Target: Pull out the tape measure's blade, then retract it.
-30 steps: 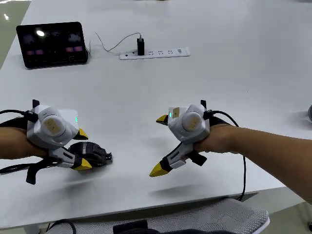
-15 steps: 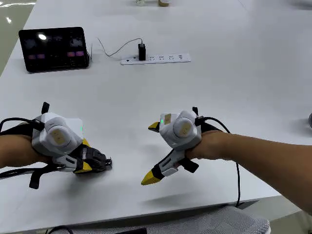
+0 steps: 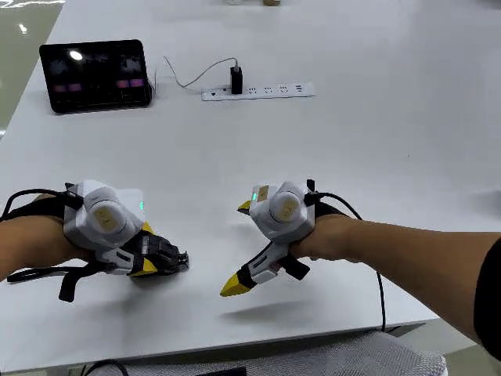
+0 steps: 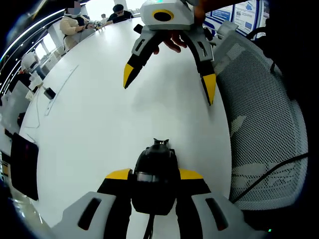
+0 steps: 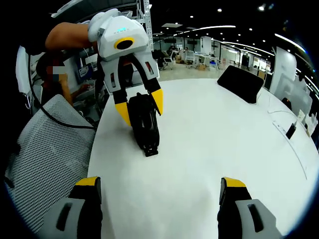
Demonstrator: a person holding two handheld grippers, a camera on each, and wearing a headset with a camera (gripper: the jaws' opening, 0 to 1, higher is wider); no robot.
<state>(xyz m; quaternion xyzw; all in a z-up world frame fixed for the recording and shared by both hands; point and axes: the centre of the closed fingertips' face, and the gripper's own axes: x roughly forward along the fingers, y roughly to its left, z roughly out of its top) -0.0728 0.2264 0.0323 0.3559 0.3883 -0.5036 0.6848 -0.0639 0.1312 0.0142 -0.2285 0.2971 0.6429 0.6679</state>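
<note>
The black plastic tape measure (image 5: pixel 143 122) sits low on the white surface (image 3: pixel 352 141) at about 8 o'clock in the head view, held by the left gripper (image 3: pixel 149 251). Its yellow-tipped fingers (image 3: pixel 145 269) are clenched on the case, one on each flank, as the left gripper view shows. The case's mouth, with its small end tab (image 4: pixel 160 143), points toward 3 o'clock, at the right gripper (image 3: pixel 237 247). That gripper hovers near 6 o'clock, a little apart from the tape measure, its fingers (image 3: pixel 233 286) spread wide and holding nothing. Whether the case rests on the surface or hangs just over it, I cannot tell. A black rectangular tablet (image 3: pixel 95 74) stands at 11 o'clock. A white power strip (image 3: pixel 262 91) with a black plug (image 3: pixel 236 78) lies at 12 o'clock. Both are well apart from the grippers.
</note>
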